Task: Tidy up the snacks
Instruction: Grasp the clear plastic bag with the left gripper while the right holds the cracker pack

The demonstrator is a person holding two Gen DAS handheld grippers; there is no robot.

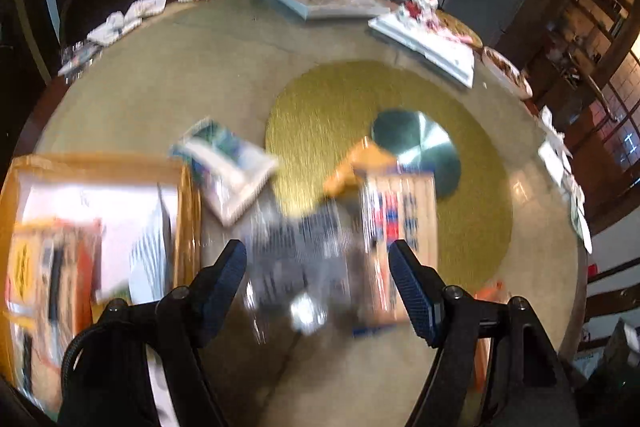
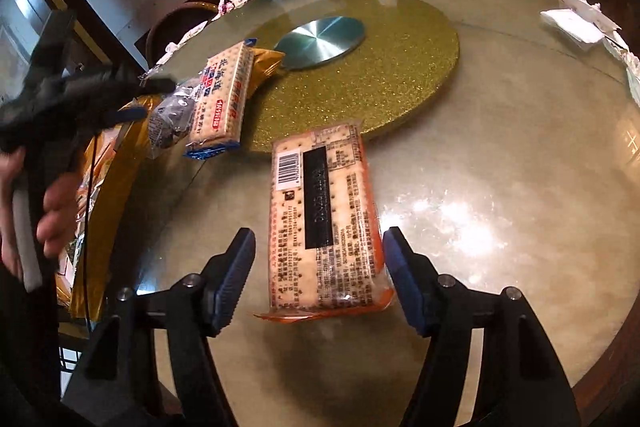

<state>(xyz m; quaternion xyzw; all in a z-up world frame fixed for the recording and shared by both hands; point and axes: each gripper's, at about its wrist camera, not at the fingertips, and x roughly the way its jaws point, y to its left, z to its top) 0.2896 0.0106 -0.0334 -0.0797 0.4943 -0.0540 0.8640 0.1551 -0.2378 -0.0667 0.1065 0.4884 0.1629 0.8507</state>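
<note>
While straddling orange cracker pack (image 2: 326,223), right gripper (image 2: 320,269) open, pads not pressing. Left gripper (image 1: 318,277) open over silver pouch (image 1: 296,259); blue cracker pack (image 1: 400,227) beyond right jaw. Gold tray (image 1: 188,227) left of jaws, some snacks in; several left out. Tray contents in left view only, blurred; barcode in right view only.

Gold mat (image 2: 384,75) — steel disc (image 2: 322,41) centred on it.

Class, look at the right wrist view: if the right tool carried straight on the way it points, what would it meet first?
Most likely the orange-edged cracker packet, lying barcode side up on the glass table between the open fingers of the right tool. Neither pad appears to touch it yet, though depth is hard to judge.
</note>
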